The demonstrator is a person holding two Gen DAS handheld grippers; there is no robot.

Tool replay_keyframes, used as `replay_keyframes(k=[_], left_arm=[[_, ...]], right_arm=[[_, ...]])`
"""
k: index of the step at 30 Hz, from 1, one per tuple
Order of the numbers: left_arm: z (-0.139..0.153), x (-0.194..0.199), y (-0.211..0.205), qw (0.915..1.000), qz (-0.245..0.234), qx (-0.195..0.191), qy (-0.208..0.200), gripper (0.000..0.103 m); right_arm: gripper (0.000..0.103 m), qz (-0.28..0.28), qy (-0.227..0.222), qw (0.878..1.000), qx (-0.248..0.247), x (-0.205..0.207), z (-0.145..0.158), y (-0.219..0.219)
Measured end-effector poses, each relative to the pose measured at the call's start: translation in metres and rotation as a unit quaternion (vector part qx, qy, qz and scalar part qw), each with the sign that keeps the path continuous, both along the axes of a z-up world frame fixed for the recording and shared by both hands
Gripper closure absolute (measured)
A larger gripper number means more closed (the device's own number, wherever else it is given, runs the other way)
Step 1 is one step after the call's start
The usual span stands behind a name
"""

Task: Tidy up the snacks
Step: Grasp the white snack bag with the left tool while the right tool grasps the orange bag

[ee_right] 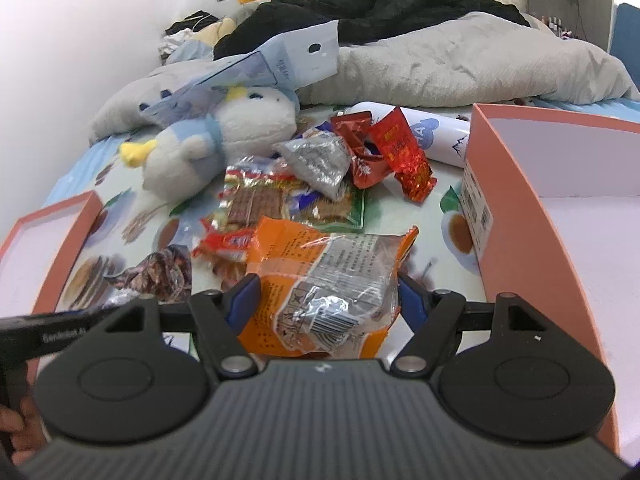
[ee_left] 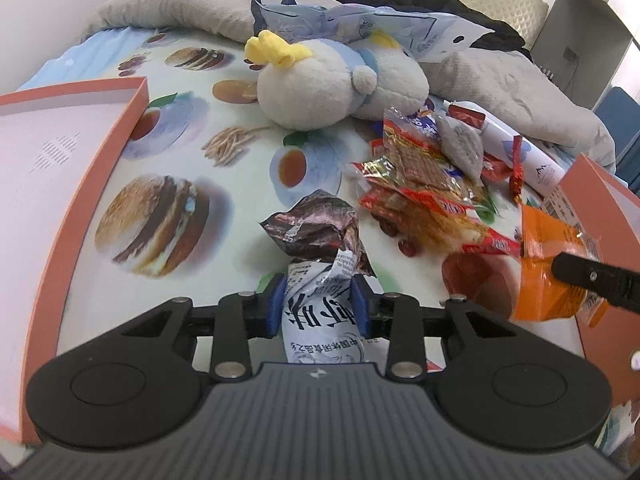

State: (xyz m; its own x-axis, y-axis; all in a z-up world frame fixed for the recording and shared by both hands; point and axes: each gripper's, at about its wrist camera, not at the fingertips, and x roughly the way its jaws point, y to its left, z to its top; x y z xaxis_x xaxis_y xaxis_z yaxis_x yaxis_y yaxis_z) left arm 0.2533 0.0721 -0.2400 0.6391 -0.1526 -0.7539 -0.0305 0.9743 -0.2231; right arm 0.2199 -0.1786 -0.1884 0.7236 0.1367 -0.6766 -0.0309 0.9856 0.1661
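Even, bright indoor light fills both fisheye views, casting only soft shadows on the bedsheet. Foil snack wrappers throw small glints. Edges bow strongly and darken at the corners; nearby parts look slightly soft.

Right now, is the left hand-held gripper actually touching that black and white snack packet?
Touching. The left wrist view shows the left hand-held gripper with both blue pads pressed against the sides of the black and white snack packet, which is pinched between them.
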Motion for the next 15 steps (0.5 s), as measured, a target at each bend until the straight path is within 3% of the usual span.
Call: replay_keyframes(k=[9,15], left_arm=[[0.005,-0.044,-0.010,0.9997,-0.019,-0.018,0.001,0.065],[0.005,-0.073,-0.025,0.9985,-0.037,-0.037,0.018,0.065]], right_arm=[[0.029,0.005,0.008,1.000,-0.005,-0.040,-0.005,-0.005],[0.029,0.015,0.038,0.999,-0.009,-0.067,-0.015,-0.007]])
